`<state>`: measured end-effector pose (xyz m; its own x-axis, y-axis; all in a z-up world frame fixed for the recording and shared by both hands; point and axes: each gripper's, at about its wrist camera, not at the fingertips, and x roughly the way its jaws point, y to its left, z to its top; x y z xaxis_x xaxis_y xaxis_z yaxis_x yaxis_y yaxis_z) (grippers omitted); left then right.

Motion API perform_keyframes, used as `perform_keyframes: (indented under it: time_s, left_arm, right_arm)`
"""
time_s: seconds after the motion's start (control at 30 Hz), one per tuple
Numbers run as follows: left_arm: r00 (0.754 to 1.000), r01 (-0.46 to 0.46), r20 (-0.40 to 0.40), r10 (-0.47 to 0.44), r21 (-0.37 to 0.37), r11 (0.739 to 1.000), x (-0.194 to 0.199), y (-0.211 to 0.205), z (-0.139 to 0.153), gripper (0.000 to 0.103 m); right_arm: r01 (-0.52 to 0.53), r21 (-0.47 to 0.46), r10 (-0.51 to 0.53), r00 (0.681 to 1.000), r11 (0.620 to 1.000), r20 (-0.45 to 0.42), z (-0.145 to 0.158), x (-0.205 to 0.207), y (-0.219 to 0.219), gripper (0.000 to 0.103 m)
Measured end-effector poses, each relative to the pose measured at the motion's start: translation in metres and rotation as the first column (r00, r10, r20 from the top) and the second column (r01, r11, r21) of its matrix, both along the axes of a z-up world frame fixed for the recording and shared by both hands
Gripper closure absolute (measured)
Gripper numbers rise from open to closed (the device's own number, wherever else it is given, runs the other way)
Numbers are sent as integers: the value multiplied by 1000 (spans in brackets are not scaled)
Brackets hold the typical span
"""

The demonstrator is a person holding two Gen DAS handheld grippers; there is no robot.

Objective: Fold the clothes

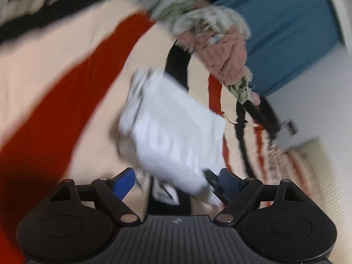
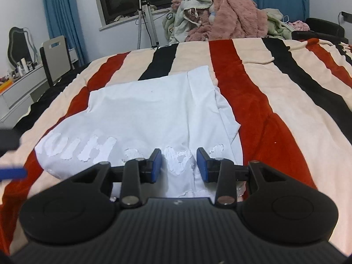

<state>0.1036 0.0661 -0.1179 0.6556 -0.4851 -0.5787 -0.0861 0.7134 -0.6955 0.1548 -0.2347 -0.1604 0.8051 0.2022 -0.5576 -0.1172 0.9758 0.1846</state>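
Observation:
A white T-shirt [image 2: 154, 114] with raised white lettering lies partly folded on the striped blanket [image 2: 275, 92], its sides turned in. My right gripper [image 2: 179, 165] is open, low over the shirt's near edge, with cloth showing between the blue pads. In the tilted, blurred left wrist view the same shirt [image 1: 173, 129] lies in front of my left gripper [image 1: 176, 182], which is open with its blue pads wide apart at the shirt's edge. The left gripper's blue tip shows at the left border of the right wrist view [image 2: 13, 172].
A heap of pink and pale clothes [image 2: 220, 19] lies at the far end of the bed. A tripod [image 2: 149, 22], a chair [image 2: 55, 57] and a white dresser with bottles [image 2: 19, 83] stand at the left. Blue curtains [image 2: 63, 15] hang behind.

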Motion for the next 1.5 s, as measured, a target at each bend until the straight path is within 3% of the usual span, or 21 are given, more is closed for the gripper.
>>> perform_keyframes:
  time_s: [0.1, 0.2, 0.3, 0.37, 0.4, 0.43, 0.47, 0.5, 0.57, 0.67, 0.77, 0.87, 0.93, 1.0, 1.07, 1.17, 1.23, 1.3, 1.37, 1.43, 1.5]
  left_arm:
    - [992, -69, -116, 45, -212, 975, 13, 7, -36, 18]
    - [981, -159, -154, 120, -274, 948, 30, 12, -57, 20]
    - [977, -194, -134, 163, -263, 945, 43, 12, -62, 41]
    - [977, -203, -119, 177, -261, 944, 45, 13, -63, 64]
    - [977, -205, -114, 180, -270, 941, 44, 14, -63, 67]
    - [977, -207, -109, 184, -279, 938, 44, 15, -63, 73]
    - [977, -209, -104, 187, -288, 934, 43, 16, -64, 77]
    - [977, -212, -99, 190, -297, 931, 42, 17, -64, 78]
    - [978, -208, -82, 192, -298, 932, 41, 14, -60, 81]
    - [978, -207, -70, 195, -299, 932, 38, 13, -56, 82]
    - [976, -219, -81, 203, -321, 922, 38, 16, -57, 82]
    - [973, -230, -91, 212, -346, 909, 39, 19, -59, 83]
    - [973, -229, -88, 211, -350, 908, 41, 20, -58, 83]
    - [974, -227, -88, 209, -348, 910, 42, 20, -59, 83]
    - [974, -226, -89, 208, -348, 910, 42, 19, -59, 84]
    - [976, -217, -83, 200, -338, 916, 41, 18, -58, 84]
    - [978, -206, -77, 192, -329, 921, 41, 17, -56, 84]
    - [986, -169, -57, 159, -334, 928, 38, 14, -47, 84]
    - [992, -125, -40, 119, -352, 928, 34, 10, -34, 84]
    - [997, -73, -27, 67, -365, 928, 31, 5, -16, 84]
    - [1000, -9, -19, 2, -374, 927, 29, -1, 7, 84]
  right_arm:
    - [7, -5, -7, 1000, 1000, -1, 0, 0, 2, 65]
    - [14, 3, -14, 1000, 1000, -3, 0, -1, 1, 65]
    - [23, 13, -23, 1000, 1000, -9, 1, -1, 1, 65]
    - [63, 39, -63, 998, 997, -12, 9, -2, -4, 65]
    - [82, 143, -80, 997, 986, -21, 15, -5, -13, 57]
    - [101, 248, -96, 995, 963, -32, 20, -9, -23, 39]
    - [120, 350, -111, 993, 929, -45, 25, -12, -33, 27]
    - [138, 448, -125, 990, 883, -59, 30, -16, -43, 9]
    - [149, 636, -96, 988, 757, -118, 26, -22, -55, 9]
    - [160, 802, 61, 969, 575, -238, -2, -15, -51, 10]
    - [239, 840, 122, 934, 488, -337, -29, -4, -48, 10]
    - [320, 842, 49, 925, 435, -376, -49, 1, -62, 12]
    - [363, 841, 1, 918, 402, -397, -59, 4, -71, 30]
    - [401, 839, -37, 908, 368, -418, -66, 6, -78, 36]
    - [399, 842, -60, 912, 364, -406, -67, 6, -77, 39]
    - [393, 799, -98, 914, 455, -394, -59, 3, -69, 63]
    - [382, 793, -111, 920, 474, -377, -57, -2, -68, 75]
    - [370, 788, -135, 927, 492, -351, -49, -10, -70, 78]
    - [349, 767, -169, 937, 538, -307, -28, -21, -71, 79]
    - [320, 763, -197, 947, 561, -253, -4, -34, -80, 79]
    - [306, 769, -216, 951, 561, -222, 25, -48, -89, 79]
